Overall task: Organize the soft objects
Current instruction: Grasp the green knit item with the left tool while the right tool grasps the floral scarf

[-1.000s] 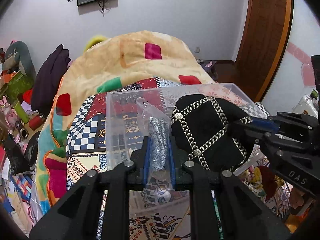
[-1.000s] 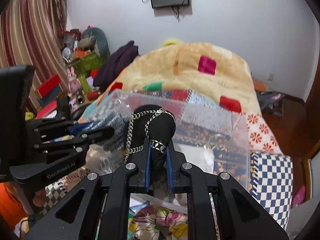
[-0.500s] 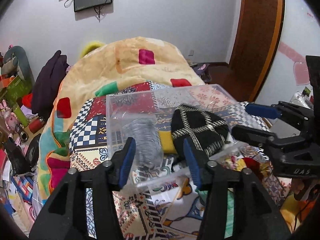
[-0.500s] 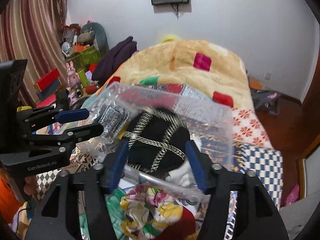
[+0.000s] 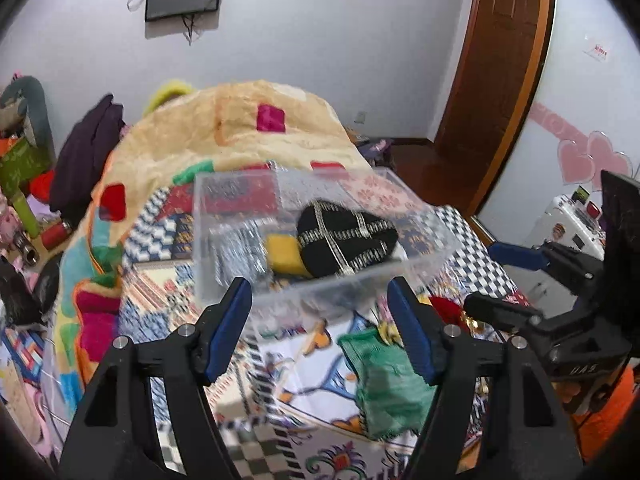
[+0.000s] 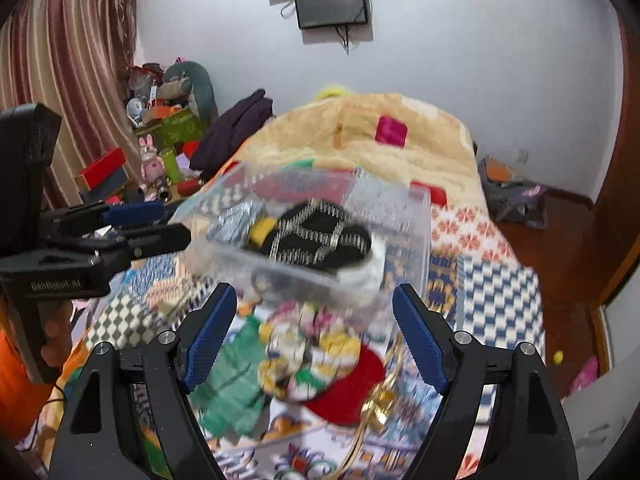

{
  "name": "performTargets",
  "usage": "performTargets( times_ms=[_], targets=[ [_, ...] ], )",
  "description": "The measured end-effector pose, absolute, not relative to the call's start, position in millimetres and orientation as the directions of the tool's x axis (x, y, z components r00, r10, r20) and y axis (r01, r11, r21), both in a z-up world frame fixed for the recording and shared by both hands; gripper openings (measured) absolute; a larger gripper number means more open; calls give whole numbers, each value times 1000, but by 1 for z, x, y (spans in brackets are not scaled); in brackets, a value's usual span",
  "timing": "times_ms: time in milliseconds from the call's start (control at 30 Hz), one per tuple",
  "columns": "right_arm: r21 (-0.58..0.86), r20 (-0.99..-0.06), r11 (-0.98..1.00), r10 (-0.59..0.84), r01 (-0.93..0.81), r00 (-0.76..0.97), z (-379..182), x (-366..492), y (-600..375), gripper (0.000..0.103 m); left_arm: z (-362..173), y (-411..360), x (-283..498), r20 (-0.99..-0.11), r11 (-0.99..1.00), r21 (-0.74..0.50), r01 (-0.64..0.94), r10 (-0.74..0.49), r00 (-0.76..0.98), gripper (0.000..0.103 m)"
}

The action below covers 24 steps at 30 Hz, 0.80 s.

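A clear plastic box is seen on the patterned bedspread, toward the middle of the bed, and inside it three soft things are packed: a black pouch crossed with silver trim on the right side, a yellow piece wedged beside it, and a silvery glittery piece against the box's left wall. Nearer the foot edge, outside the box, a green knitted cloth is spread, with a floral bundle and a red piece just beside it, and a gold chain trailing at the red piece's edge. The left gripper is held in front of the box, jaws spread wide, nothing between them. The right gripper is likewise parted wide and holds nothing. Behind the box, a tan fleece blanket is heaped toward the head of the bed.
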State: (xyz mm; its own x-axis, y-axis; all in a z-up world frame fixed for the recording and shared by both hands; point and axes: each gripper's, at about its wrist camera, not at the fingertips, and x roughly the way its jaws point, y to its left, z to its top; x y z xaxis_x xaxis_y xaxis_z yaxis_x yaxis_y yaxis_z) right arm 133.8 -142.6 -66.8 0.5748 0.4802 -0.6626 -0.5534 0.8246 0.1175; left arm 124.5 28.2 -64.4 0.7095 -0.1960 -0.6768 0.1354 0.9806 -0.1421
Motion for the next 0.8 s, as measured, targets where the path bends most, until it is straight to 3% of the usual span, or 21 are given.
performTargets(
  times_ms=[200, 367, 533, 567, 633, 767, 800],
  targets=[
    [164, -717, 814, 487, -558, 498, -97, 131, -140, 76, -97, 16, 122, -737, 976, -148, 157, -215, 641, 70],
    [174, -760, 797, 482, -578, 436, -116, 134, -128, 58, -118, 9, 120, -768, 969, -174, 175, -245, 591, 70],
    [169, -796, 794, 459, -583, 394, -131, 136, -123, 26, -130, 1, 116, -779, 962, -192, 195, -270, 566, 69],
    [167, -798, 795, 456, -583, 394, -131, 135, -123, 18, -133, -3, 116, -782, 959, -193, 207, -278, 558, 65],
    [162, -793, 796, 457, -583, 402, -129, 132, -126, 11, -137, -8, 116, -789, 955, -195, 222, -288, 543, 56],
    [154, -767, 796, 470, -585, 437, -119, 127, -130, 9, -146, -21, 116, -801, 947, -197, 255, -305, 515, 28],
    [154, -758, 797, 474, -584, 448, -115, 126, -132, 9, -146, -23, 115, -799, 947, -191, 260, -303, 519, 25]
  ],
)
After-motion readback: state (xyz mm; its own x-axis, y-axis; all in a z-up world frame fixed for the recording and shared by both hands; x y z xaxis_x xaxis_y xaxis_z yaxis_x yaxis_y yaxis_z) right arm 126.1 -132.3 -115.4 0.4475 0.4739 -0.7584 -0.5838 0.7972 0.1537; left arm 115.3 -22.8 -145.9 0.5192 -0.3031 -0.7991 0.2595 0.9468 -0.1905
